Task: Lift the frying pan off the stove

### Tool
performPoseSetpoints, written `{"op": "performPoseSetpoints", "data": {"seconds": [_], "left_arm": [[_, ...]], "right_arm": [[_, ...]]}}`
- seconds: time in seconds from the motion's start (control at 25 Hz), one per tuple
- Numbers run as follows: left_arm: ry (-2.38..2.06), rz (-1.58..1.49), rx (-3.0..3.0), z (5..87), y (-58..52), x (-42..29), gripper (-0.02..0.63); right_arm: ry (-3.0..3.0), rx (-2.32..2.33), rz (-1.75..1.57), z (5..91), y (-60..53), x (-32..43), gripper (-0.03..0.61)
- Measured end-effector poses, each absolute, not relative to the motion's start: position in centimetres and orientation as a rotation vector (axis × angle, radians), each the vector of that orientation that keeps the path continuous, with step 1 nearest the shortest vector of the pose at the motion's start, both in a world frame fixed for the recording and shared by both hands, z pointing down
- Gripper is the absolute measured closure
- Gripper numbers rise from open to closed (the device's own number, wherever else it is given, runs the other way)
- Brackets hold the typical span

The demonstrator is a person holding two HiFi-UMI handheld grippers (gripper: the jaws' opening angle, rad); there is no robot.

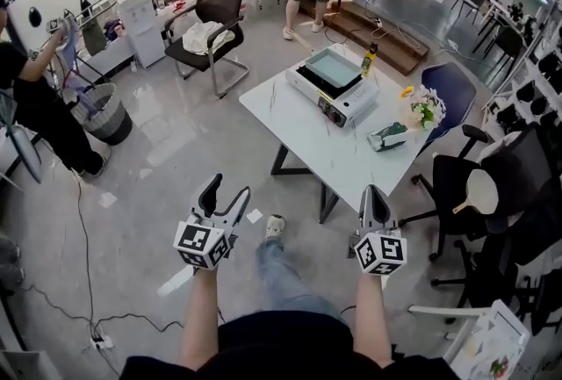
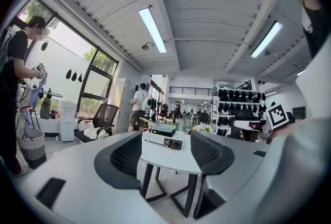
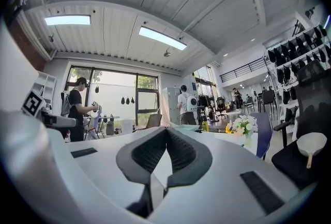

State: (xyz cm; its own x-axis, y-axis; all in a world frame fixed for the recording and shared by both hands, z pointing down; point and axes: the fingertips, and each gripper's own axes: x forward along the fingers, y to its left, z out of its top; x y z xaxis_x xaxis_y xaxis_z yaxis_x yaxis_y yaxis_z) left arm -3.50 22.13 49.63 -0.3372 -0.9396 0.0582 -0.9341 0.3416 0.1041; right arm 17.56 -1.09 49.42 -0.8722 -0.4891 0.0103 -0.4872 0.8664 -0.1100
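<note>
Pale square frying pan (image 1: 332, 66) sits on stove (image 1: 344, 103), on far part of white table (image 1: 307, 141), well apart from both grippers. Left gripper (image 1: 226, 189) held over floor short of table, jaws spread, nothing between. Right gripper (image 1: 374, 194) near table's near corner, jaws pressed together at tips, empty. Flowers (image 1: 428, 109) near stove

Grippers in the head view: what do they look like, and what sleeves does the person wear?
The left gripper and right gripper are pale grey with dark, textured pads. Each carries a white cube with black square markers. No cables show. The person's top is black, and the forearms are unsleeved.
</note>
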Motion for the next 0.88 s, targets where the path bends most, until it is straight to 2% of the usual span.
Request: {"op": "performPoseSetpoints", "data": {"seconds": [0.52,0.88], "left_arm": [[-2.382,0.016,1.821,50.0,-0.1,-27.9,0.321],[-2.292,0.054,1.94,48.6,-11.6,-35.6,0.321]], "right_arm": [[2.987,-0.892,-0.179,48.6,-22.5,-6.2,0.577],[2.931,-1.044,-0.231,48.2,-31.2,-11.2,0.577]]}}
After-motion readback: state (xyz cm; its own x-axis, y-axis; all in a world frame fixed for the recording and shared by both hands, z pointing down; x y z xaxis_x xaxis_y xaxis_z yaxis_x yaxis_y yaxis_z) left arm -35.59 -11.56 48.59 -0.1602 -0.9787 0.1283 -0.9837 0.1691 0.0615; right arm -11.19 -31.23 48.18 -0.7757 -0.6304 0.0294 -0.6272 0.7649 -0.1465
